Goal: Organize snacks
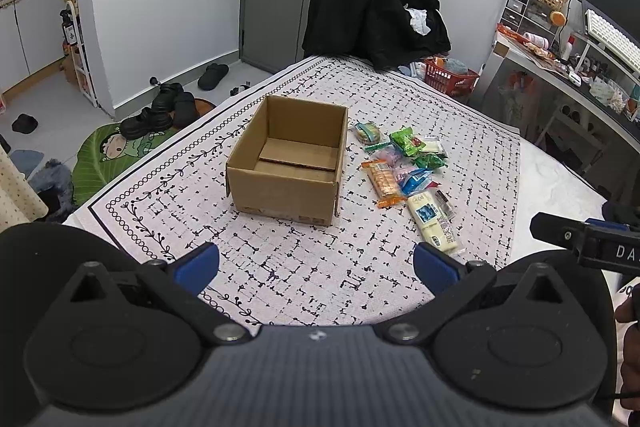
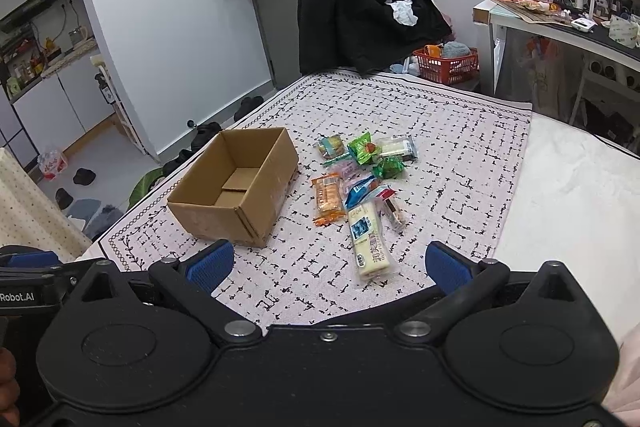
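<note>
Snacks [image 2: 356, 183] lie in a loose heap on the patterned cloth [image 2: 460, 147] over the bed, just beside the right wall of the box [image 2: 236, 187]; none is inside it yet. Box stands open-topped and bare inside, nearer the cloth's left edge. Both grippers hover over the near edge of the cloth, jaws spread wide and holding nothing: left gripper [image 1: 316, 263] faces the box, right gripper [image 2: 330, 263] faces the heap.

I judge the step in hand to be the first pick. The long cream pack [image 2: 368, 247] lies nearest my right gripper, apart from most of the heap at its near end, so I would take it first. I would close across its narrow width near the middle, since a grip at one end would probably let the soft pack droop. The orange pack [image 2: 328, 199] lies just beside it and could be nudged if I come in skewed.

Room for moving: cloth between the grippers and the heap is open, as is the strip right of the heap, up to the cloth's right edge. The box wall is close to the heap, so I would lift clear of the rim before crossing. My left gripper could steady the light box if it slides.
</note>
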Action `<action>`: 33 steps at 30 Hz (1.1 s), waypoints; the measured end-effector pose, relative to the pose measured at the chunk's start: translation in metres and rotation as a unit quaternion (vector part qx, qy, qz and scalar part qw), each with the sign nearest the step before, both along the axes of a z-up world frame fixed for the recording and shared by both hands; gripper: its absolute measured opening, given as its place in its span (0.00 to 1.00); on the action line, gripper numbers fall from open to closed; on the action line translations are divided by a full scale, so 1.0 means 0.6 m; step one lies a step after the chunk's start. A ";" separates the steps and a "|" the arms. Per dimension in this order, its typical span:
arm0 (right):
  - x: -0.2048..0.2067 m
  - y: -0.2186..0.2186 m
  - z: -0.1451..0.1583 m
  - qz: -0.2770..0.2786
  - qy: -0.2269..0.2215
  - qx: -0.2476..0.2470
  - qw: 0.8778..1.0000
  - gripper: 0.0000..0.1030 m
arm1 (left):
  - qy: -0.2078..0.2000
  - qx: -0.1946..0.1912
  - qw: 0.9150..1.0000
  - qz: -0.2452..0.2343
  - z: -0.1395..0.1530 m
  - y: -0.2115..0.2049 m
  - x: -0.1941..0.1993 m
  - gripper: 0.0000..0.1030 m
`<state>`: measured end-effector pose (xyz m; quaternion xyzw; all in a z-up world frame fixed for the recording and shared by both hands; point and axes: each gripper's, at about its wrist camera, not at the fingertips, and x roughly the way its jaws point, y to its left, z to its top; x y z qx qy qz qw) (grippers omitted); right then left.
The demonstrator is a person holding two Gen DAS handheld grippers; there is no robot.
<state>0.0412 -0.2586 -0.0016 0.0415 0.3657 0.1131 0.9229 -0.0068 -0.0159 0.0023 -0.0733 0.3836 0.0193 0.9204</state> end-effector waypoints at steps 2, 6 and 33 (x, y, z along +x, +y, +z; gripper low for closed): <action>0.001 -0.001 -0.001 -0.001 0.001 0.003 1.000 1.00 | 0.002 0.000 1.000 0.000 -0.001 -0.001 0.001 1.00; 0.005 0.000 -0.001 0.000 0.002 0.000 1.000 1.00 | 0.005 0.001 1.000 -0.002 -0.003 -0.003 0.005 1.00; 0.073 -0.046 -0.047 -0.013 0.019 0.031 0.999 1.00 | 0.030 -0.006 0.999 -0.023 -0.036 -0.041 0.080 1.00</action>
